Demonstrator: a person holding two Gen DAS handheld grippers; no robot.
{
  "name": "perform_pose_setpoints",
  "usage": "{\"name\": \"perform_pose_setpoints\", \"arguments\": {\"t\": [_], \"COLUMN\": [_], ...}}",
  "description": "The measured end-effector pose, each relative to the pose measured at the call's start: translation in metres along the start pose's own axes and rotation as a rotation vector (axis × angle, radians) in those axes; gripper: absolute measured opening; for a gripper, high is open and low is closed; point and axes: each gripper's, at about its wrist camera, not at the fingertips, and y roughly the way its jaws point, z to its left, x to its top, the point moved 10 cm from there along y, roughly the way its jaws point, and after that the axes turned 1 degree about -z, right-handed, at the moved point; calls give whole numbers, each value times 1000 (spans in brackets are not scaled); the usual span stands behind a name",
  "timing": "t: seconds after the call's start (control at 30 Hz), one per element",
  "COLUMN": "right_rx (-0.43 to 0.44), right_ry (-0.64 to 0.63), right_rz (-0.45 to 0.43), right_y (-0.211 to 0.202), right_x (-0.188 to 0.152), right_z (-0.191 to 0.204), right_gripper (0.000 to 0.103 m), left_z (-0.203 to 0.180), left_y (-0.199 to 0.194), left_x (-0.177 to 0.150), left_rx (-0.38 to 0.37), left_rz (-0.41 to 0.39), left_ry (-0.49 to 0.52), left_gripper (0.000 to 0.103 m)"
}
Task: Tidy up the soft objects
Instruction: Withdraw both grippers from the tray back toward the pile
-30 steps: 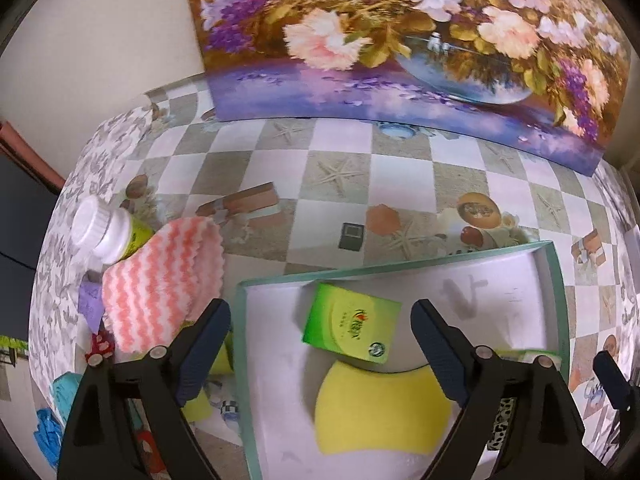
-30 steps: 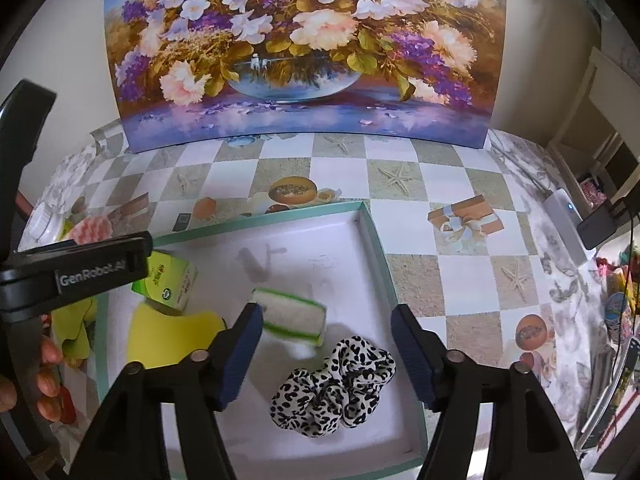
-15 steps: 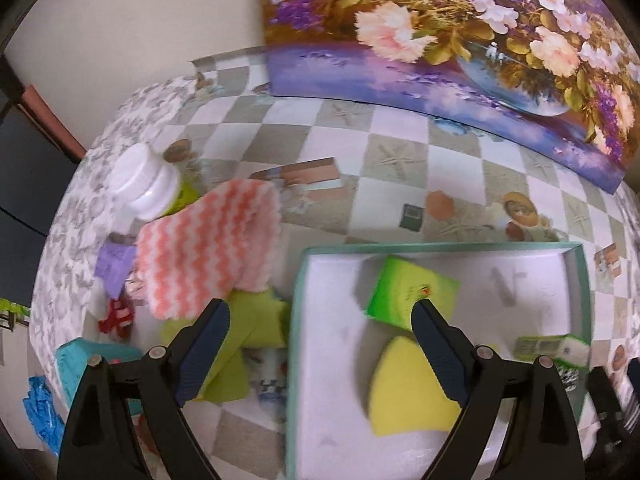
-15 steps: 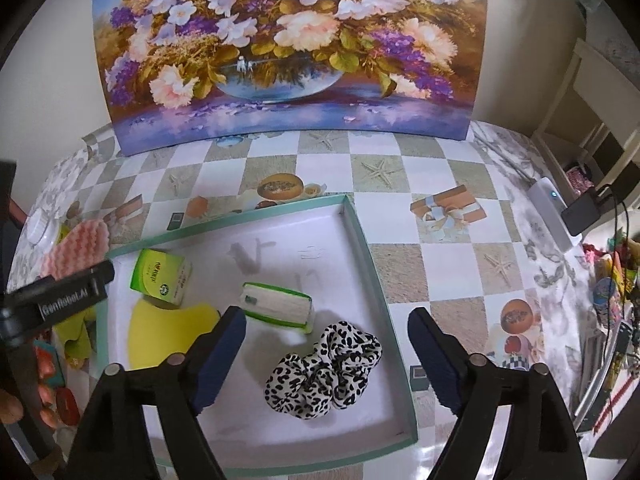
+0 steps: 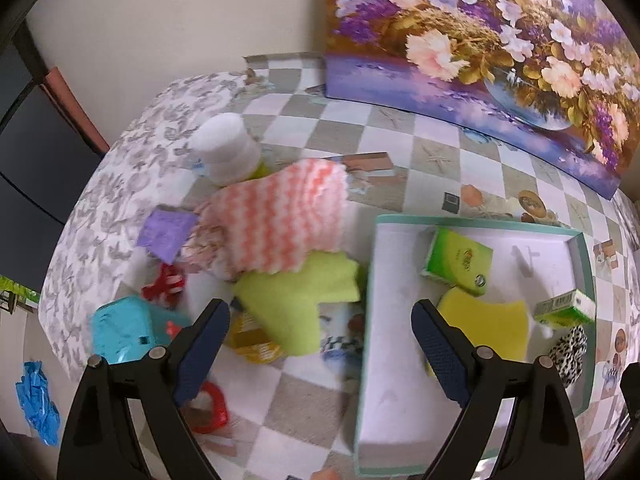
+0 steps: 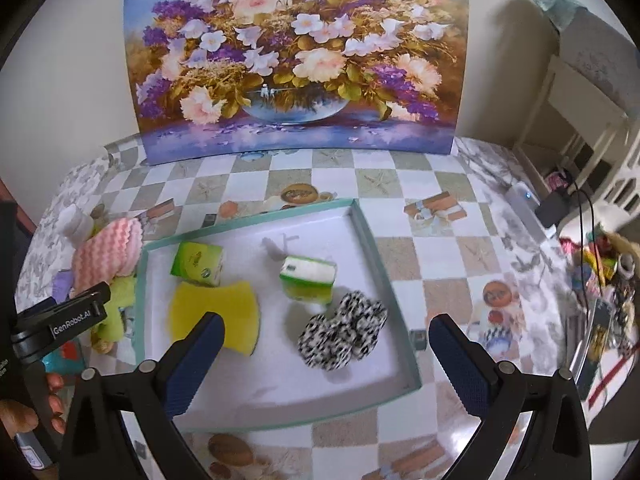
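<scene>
A teal-rimmed white tray [image 6: 364, 228] holds a green tissue packet [image 6: 198, 264], a yellow sponge [image 6: 212, 312], a white-and-green tissue packet [image 6: 308, 276] and a leopard-print scrunchie [image 6: 344, 336]. My right gripper [image 6: 326, 324] hovers above the scrunchie, its jaws opening with nothing held. My left gripper [image 5: 320, 320] stands open over the tray's left rim [image 5: 372, 280] and a lime-green cloth [image 5: 304, 300]. A pink-and-white zigzag cloth [image 5: 276, 220] lies partly over the lime one. The sponge [image 5: 484, 324] and the scrunchie [image 5: 568, 352] also show at the right.
Left of the tray lie a white-capped bottle [image 5: 224, 148], a purple square [image 5: 166, 232], a red item [image 5: 164, 284] and a teal object [image 5: 120, 328]. A flower painting [image 6: 296, 60] leans on the back wall. Cluttered items [image 6: 600, 272] sit at the table's right edge.
My left gripper has swung left from over the tray to the cloth pile. The right jaws have widened and drawn up and back; the white-and-green packet now rests by the scrunchie.
</scene>
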Motion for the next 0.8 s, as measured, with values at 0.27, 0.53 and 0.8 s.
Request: {"name": "perform_pose_setpoints", "arguments": {"t": [0.27, 0.53, 0.8], "right_rx": [17, 5, 19], "right_ry": [12, 29, -33], "right_rz": [52, 98, 76], "right_y": [5, 24, 30], "right_x": [-24, -27, -14], "right_z": [18, 32, 65], "right_gripper": [103, 103, 103], "left_z": [15, 17, 34], "left_y": [6, 1, -5], "left_x": [-18, 1, 29], "left_rx": [-7, -12, -52], "left_rz": [-19, -44, -46], "left_ry": [32, 88, 40], "left_gripper": [92, 92, 92]}}
